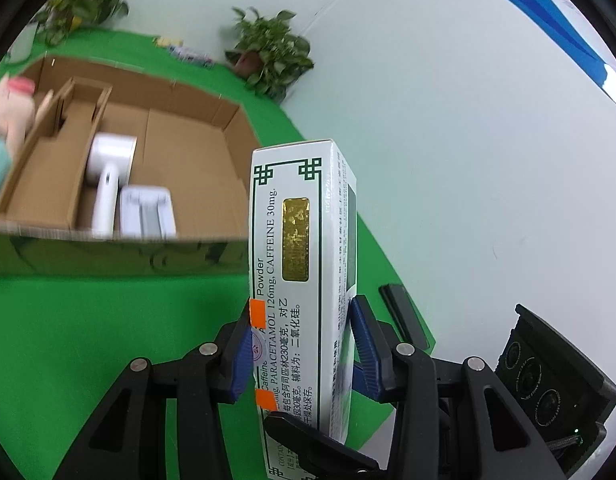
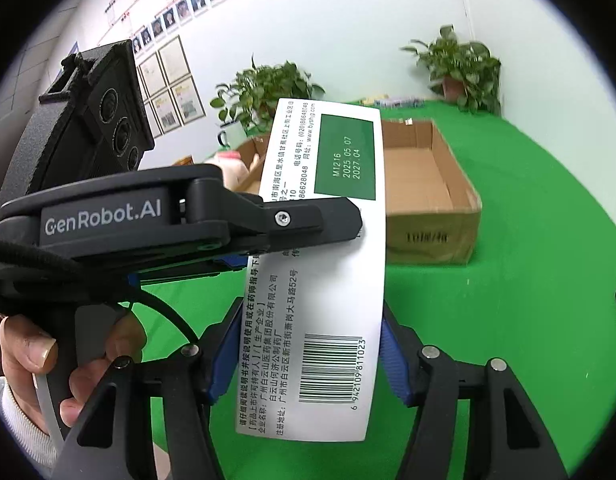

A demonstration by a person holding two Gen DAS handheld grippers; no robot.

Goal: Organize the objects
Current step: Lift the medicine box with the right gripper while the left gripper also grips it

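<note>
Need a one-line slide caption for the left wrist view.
Left gripper holds medicine box upright beside open cardboard box.

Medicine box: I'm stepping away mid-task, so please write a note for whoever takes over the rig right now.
Left gripper: shut on the upright medicine box, held above the green table.
Right gripper: fingers against the same box, apparently shut on it too.
Cardboard box: open, already holding a white device and a white packet.
Left to do: probably release one gripper and put the medicine box in the cardboard box.
</note>
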